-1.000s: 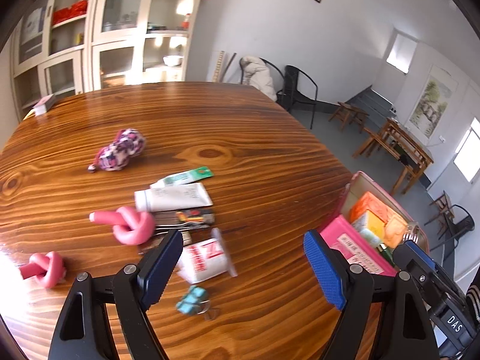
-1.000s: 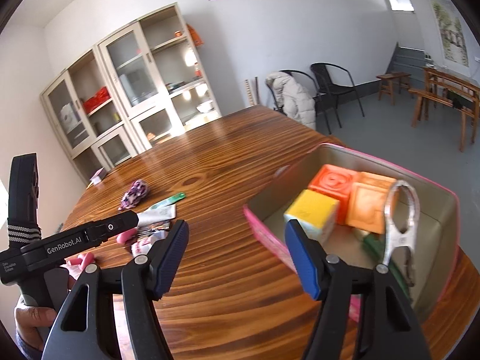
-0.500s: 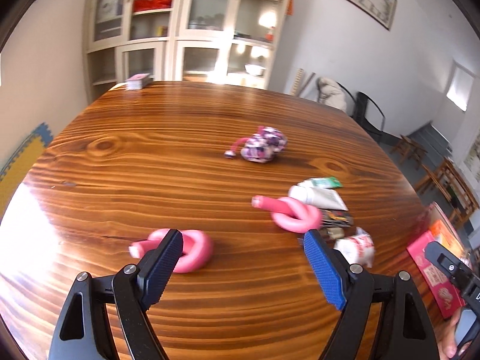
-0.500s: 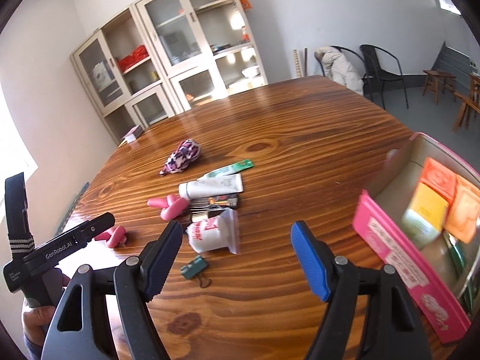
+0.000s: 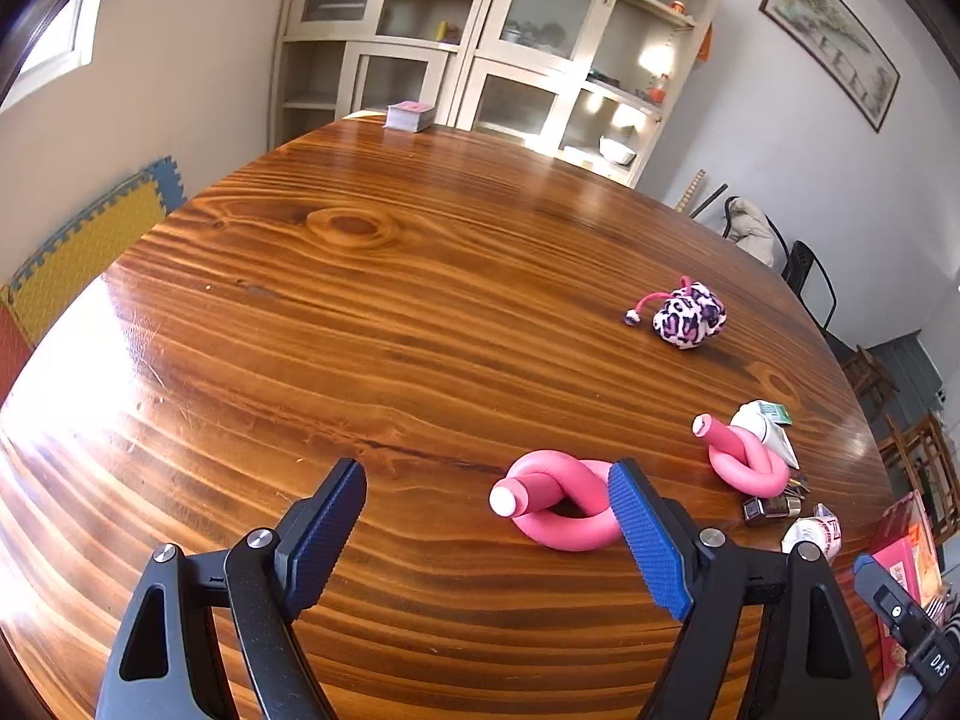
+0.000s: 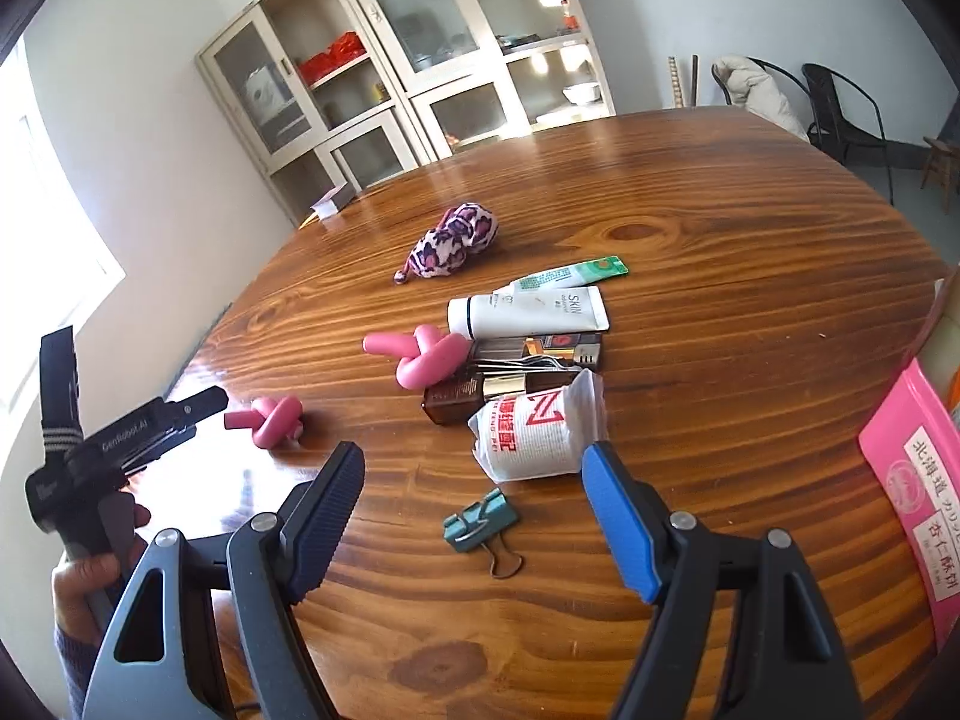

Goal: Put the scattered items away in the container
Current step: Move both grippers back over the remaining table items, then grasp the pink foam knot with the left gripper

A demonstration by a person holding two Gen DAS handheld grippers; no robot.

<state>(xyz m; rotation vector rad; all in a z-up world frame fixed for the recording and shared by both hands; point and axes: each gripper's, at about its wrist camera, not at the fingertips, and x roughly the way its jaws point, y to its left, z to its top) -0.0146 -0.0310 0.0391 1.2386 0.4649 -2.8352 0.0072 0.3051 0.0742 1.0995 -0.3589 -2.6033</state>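
Both views have swung away from the pink cardboard container [image 6: 912, 480], now only at the right desk edge. Knotted pink foam tube [image 5: 558, 507] lies on the brown wooden desk [image 5: 390, 330], just beyond the right pad of the left claw [image 5: 486, 534], jaws wide, nothing gripped. Right claw [image 6: 474, 516] likewise wide and empty, over a teal binder clip [image 6: 480, 522], near a white printed packet [image 6: 537, 432]. Second pink knot [image 6: 426, 354] touches a white tube [image 6: 528, 312].

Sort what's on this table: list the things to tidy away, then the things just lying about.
For the job:
- two knotted pink foam rollers
- leopard-print fabric pouch
- white cream tube
- teal binder clip
- pink container box

Lying about:
- card deck at far edge
- glass-door cabinet
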